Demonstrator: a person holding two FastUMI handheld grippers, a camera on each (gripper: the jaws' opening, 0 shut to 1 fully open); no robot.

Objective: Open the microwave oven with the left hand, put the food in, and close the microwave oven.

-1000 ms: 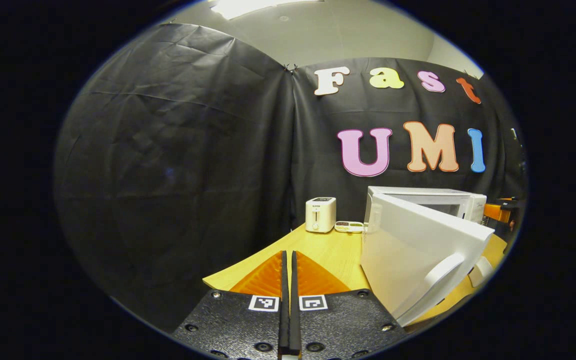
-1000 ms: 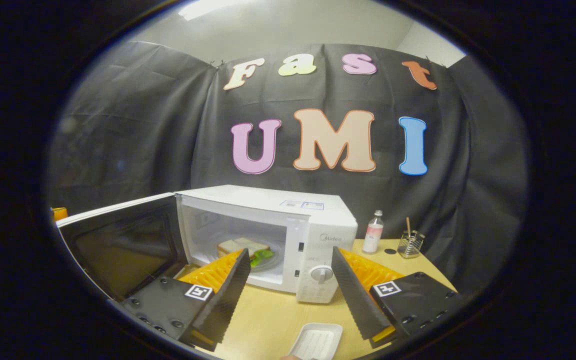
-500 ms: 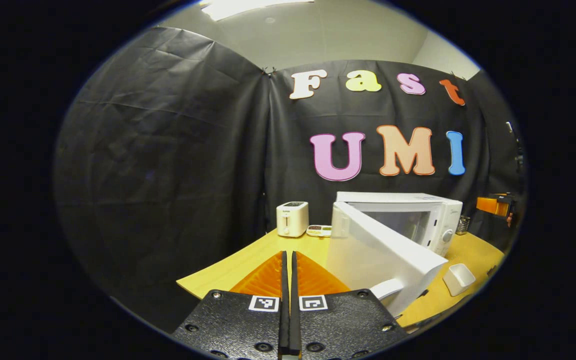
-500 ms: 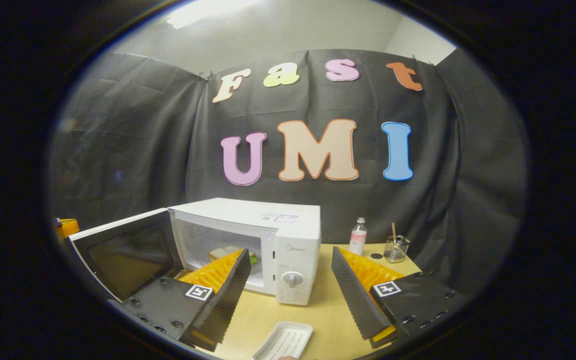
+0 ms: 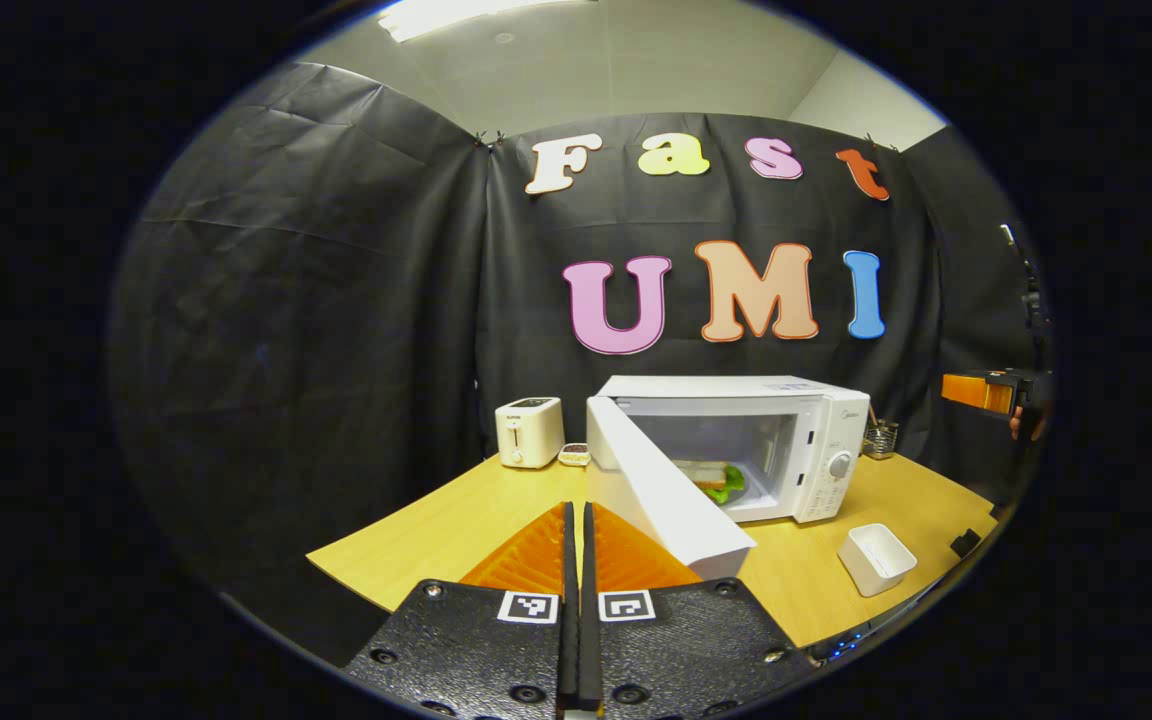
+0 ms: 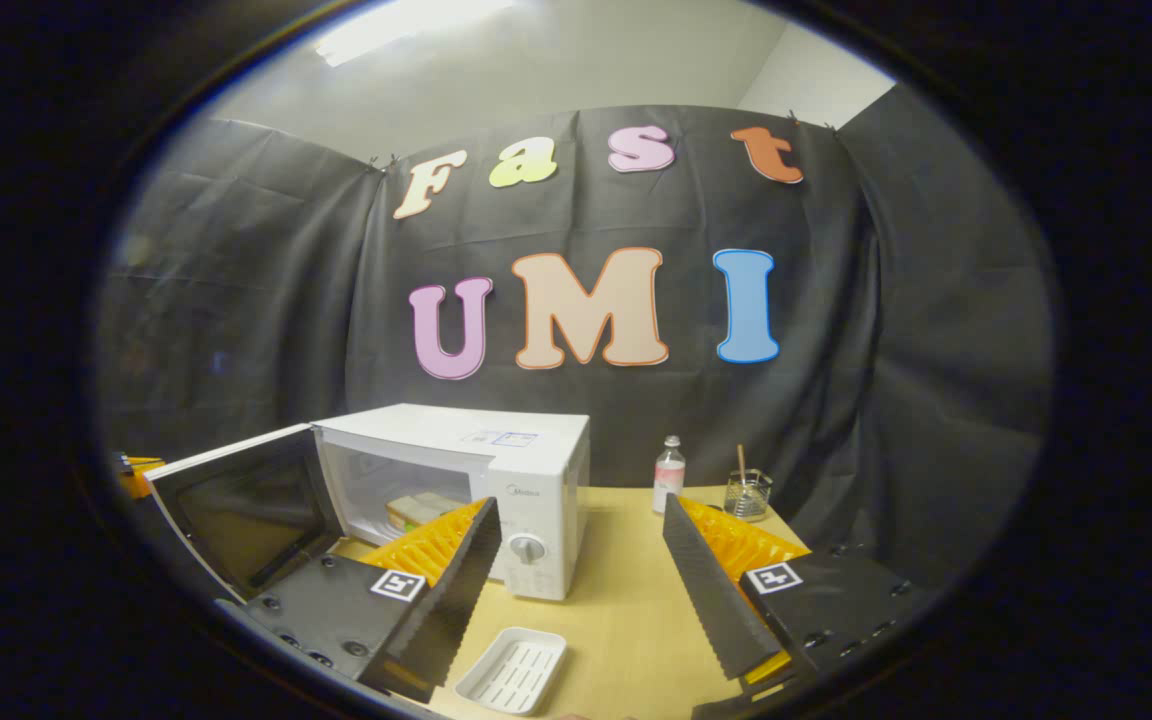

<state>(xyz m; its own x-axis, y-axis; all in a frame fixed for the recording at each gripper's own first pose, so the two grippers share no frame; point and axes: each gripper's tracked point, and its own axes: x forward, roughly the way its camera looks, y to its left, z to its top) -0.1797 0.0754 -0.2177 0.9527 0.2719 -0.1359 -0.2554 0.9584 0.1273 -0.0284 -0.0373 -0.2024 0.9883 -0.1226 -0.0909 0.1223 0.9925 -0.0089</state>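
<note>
The microwave (image 5: 736,440) stands open on the table (image 5: 436,530), its door (image 5: 661,490) swung out toward the left gripper (image 5: 576,600), whose fingers are pressed together. The sandwich (image 5: 711,478) lies inside. The right gripper (image 6: 576,590) is spread wide, holding nothing, above bare tabletop near a white tray (image 6: 511,670).

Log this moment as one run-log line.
left gripper: shut, empty | right gripper: open, empty | microwave door: open | sandwich: inside microwave | white tray: on table

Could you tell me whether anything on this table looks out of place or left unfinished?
Only the microwave: its door hangs wide open with the sandwich already inside, so closing is undone. The left claw is shut and off the door. The white tray lies empty beside the open right claw.
</note>
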